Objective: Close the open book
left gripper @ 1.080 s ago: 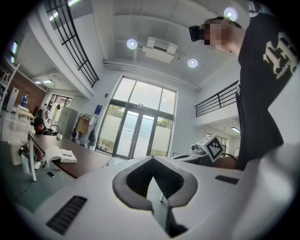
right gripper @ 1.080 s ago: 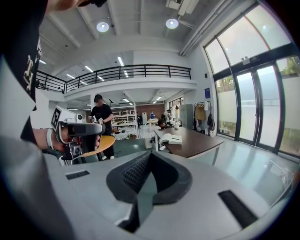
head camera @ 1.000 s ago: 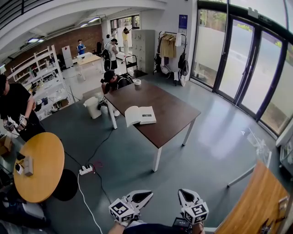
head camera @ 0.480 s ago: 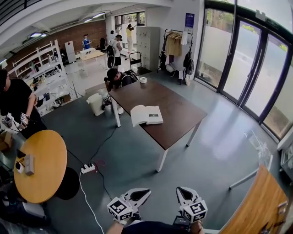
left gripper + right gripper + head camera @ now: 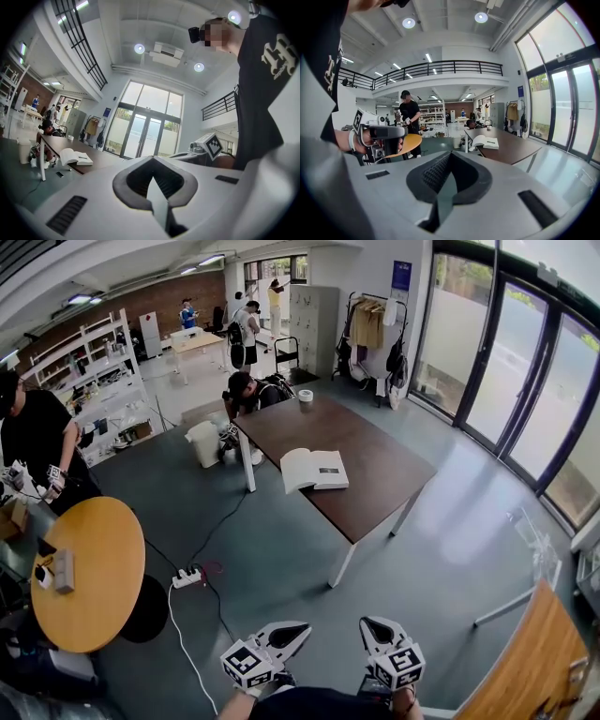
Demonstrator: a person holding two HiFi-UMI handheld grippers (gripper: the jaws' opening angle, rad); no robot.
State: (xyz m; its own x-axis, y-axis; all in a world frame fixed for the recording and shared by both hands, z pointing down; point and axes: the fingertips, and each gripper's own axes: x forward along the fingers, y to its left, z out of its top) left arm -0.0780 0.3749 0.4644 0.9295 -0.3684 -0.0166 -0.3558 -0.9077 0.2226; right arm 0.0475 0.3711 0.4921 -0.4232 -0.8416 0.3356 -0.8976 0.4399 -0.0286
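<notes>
Book: lies open, pages up, on the dark bench, about midway along the long edge that faces the grippers.
Left gripper: jaws pressed together with nothing between them; held well short of the dark bench, with grey floor between, and pointing toward it.
Right gripper: jaws likewise pressed together and empty; just beside the left gripper, equally far from the dark bench.
Tape roll: white, stands near the dark bench's far end, well apart from the book.
Crouching person: at the dark bench's far left corner, in dark clothes.
Power strip: on the floor left of the dark bench, a white cable trailing from it.
Round bench: yellow wood, well to the left of the dark bench, small items at its edge.
Glass doors: along the wall to the right of the dark bench.
</notes>
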